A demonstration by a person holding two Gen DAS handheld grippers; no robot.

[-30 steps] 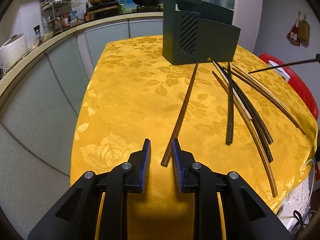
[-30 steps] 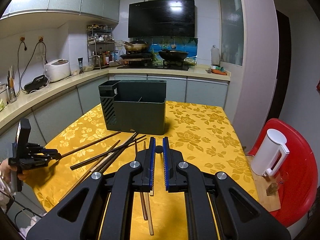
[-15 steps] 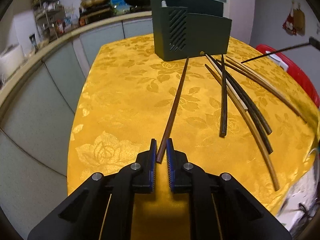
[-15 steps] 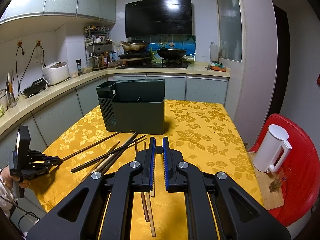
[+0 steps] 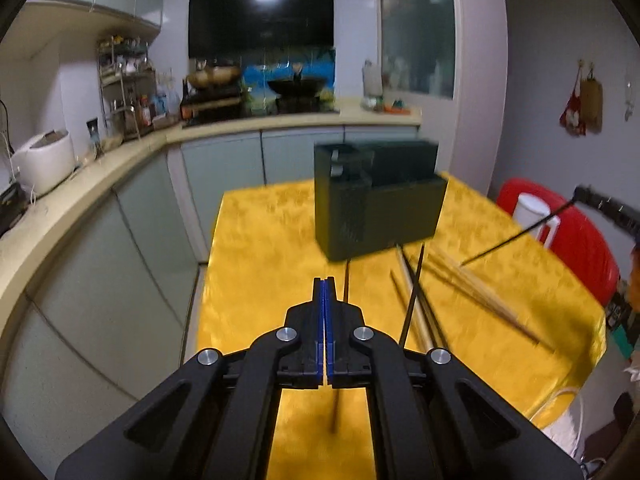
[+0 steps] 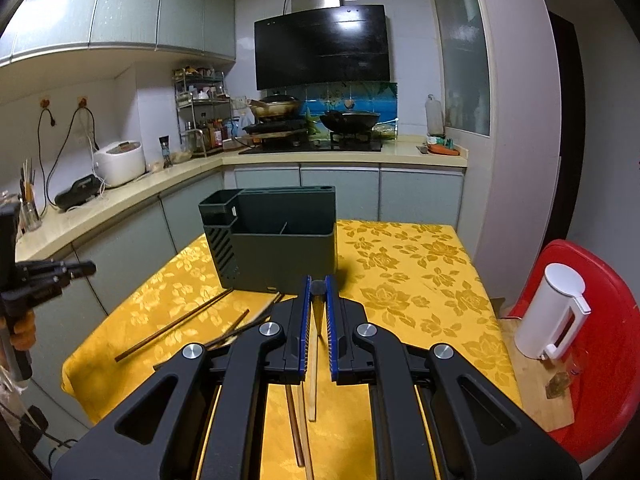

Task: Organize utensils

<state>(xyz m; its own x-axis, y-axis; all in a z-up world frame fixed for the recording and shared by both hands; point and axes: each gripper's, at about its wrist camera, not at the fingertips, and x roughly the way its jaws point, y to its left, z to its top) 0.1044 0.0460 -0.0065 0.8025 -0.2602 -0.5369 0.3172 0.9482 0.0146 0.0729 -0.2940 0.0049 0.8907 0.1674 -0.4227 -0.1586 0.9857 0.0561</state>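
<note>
My left gripper [image 5: 324, 280] is shut with its blue pads pressed together and nothing between them; it hangs above the yellow tablecloth [image 5: 264, 264]. The brown chopstick [image 5: 346, 280] lies on the cloth just right of it, pointing at the dark green utensil holder [image 5: 376, 208]. The right wrist view shows that left gripper [image 6: 82, 268] raised at the far left, with the brown chopstick [image 6: 172, 326] flat on the table. My right gripper [image 6: 318, 282] is shut on a thin black chopstick [image 5: 516, 236], which sticks forward over the several loose chopsticks [image 5: 480, 292].
A white kettle [image 6: 552, 312] stands on a red seat [image 6: 600, 380] right of the table. Grey cabinets and a counter [image 6: 120, 192] curve round the left and back. The holder [image 6: 272, 248] sits mid-table, with more chopsticks [image 6: 312, 380] under my right gripper.
My left gripper closed fully and rose off the table, while the brown chopstick stayed on the cloth. The right gripper held still with its black chopstick.
</note>
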